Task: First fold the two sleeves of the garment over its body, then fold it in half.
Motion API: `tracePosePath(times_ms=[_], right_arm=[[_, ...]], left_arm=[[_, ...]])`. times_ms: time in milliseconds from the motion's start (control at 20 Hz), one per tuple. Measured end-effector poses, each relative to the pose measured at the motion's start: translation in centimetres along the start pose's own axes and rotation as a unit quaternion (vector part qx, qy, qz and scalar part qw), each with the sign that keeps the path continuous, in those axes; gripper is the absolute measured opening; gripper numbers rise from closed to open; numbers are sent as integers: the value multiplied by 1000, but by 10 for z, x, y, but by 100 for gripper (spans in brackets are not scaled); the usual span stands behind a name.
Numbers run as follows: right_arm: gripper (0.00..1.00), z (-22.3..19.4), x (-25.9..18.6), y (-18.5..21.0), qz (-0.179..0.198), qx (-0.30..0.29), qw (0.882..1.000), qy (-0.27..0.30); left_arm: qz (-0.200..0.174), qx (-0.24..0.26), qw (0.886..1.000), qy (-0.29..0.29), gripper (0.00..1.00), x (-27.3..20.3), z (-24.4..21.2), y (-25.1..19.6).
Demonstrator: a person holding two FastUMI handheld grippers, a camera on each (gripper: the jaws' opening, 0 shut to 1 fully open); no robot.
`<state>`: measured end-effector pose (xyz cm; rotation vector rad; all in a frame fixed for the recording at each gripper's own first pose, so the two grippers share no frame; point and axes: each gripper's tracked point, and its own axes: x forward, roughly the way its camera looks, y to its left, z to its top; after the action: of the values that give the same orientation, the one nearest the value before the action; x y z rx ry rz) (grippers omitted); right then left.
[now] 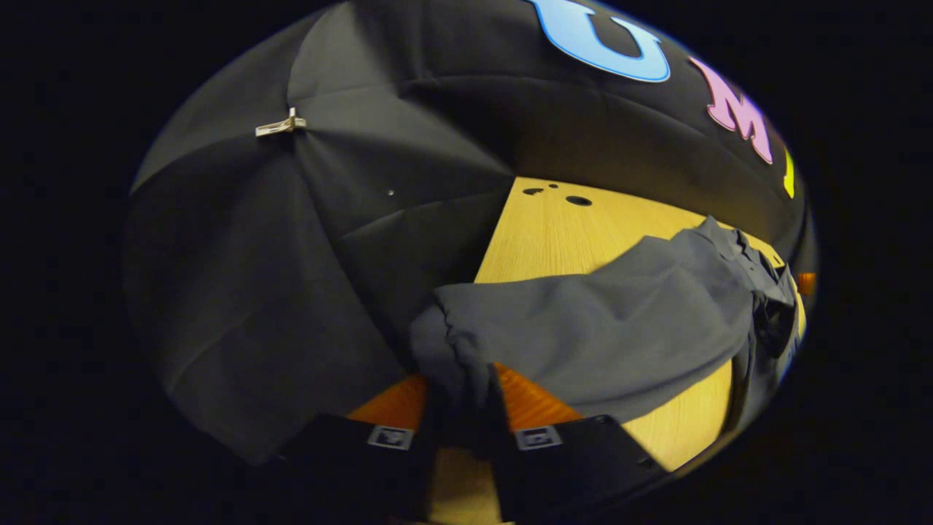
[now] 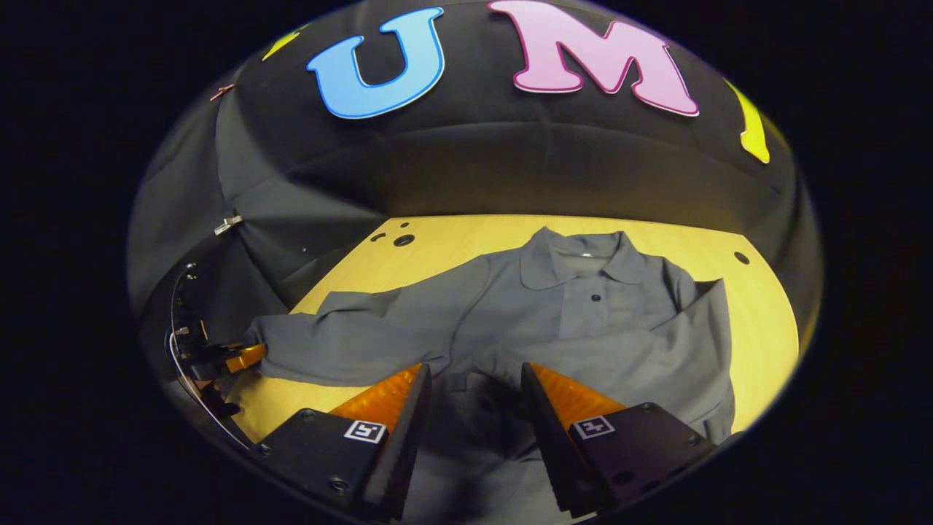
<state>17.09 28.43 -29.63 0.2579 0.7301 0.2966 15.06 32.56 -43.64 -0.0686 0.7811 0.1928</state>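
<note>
A grey long-sleeved polo shirt (image 2: 583,313) lies face up on the wooden table (image 2: 762,343), collar toward the far wall. One sleeve (image 2: 692,328) lies folded across the chest. The other sleeve (image 2: 350,343) stretches out flat to the side. My left gripper (image 1: 461,375) is shut on that sleeve's cuff (image 1: 452,343), and the sleeve (image 1: 605,321) runs away from it toward the shirt body. In the right gripper view the left gripper (image 2: 237,359) sits at the cuff by the table's edge. My right gripper (image 2: 475,368) hovers open over the shirt's lower body, nothing between its fingers.
Bare table (image 1: 554,233) shows beyond the stretched sleeve, with small holes (image 2: 403,240) near the far corner. The black cloth wall closes in the back and side, held by a metal clip (image 1: 280,125).
</note>
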Motion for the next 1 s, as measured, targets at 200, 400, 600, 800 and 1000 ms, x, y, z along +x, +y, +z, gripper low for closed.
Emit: tracePosePath(times_ms=[200, 400, 600, 800, 1000], right_arm=[[77, 7, -30, -24, -17, 15, 1000, -21], [77, 10, -49, -53, -29, 19, 999, -32], [77, 18, -72, -82, -40, 6, 998, -46], [77, 21, -92, -111, -40, -13, 998, -54], [77, 26, -105, -149, -51, 0, 996, -68]], left_arm=[[3, 23, 999, -36, 13, -26, 27, -14], [-21, 13, 996, -80, 11, -65, 65, -37], [-51, -8, 993, -110, 12, -107, 104, -73], [-75, -18, 989, -127, 11, -144, 137, -121], [-105, -11, 986, -127, 11, -171, 162, -184]])
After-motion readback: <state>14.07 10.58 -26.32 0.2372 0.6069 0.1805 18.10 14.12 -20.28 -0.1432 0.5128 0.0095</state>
